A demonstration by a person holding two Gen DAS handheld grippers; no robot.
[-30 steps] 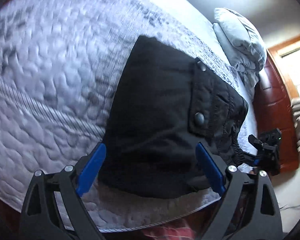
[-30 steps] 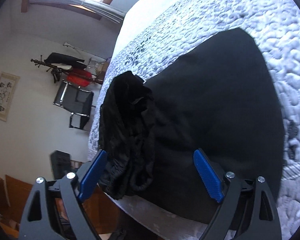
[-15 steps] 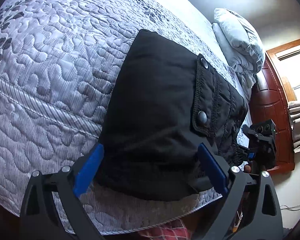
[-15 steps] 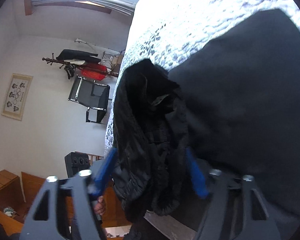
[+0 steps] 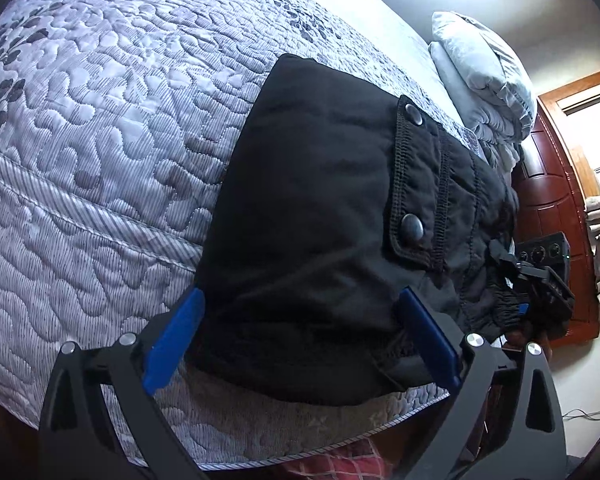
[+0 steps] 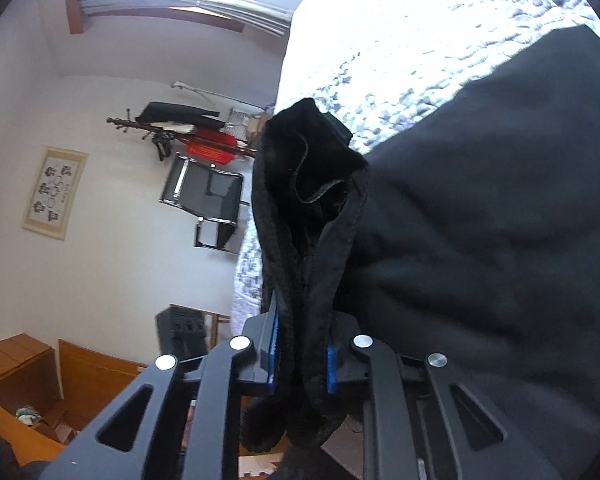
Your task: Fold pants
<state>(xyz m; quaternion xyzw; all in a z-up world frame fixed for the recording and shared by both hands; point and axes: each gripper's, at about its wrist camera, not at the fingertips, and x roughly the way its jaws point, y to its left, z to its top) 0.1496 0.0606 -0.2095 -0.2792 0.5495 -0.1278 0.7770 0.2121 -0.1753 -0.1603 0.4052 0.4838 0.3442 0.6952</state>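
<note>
The black pants (image 5: pixel 320 220) lie folded at the near edge of the quilted bed (image 5: pixel 100 120), with a snap-button pocket flap (image 5: pixel 416 184) on top. My left gripper (image 5: pixel 300 340) is open, its blue pads on either side of the near edge of the pants. My right gripper (image 6: pixel 300 344) is shut on the bunched elastic waistband of the pants (image 6: pixel 304 240) and holds it up from the bed edge. The right gripper also shows in the left wrist view (image 5: pixel 540 292) at the waistband end.
Pillows (image 5: pixel 484 76) lie at the bed's head by a wooden headboard (image 5: pixel 552 200). A black chair (image 6: pixel 208 196), a coat rack (image 6: pixel 172 128), a speaker (image 6: pixel 180 328) and wooden furniture (image 6: pixel 40 380) stand beside the bed.
My right gripper moved onto the bunched waistband, closed on it and lifted it. My left gripper stayed open around the near edge of the pants.
</note>
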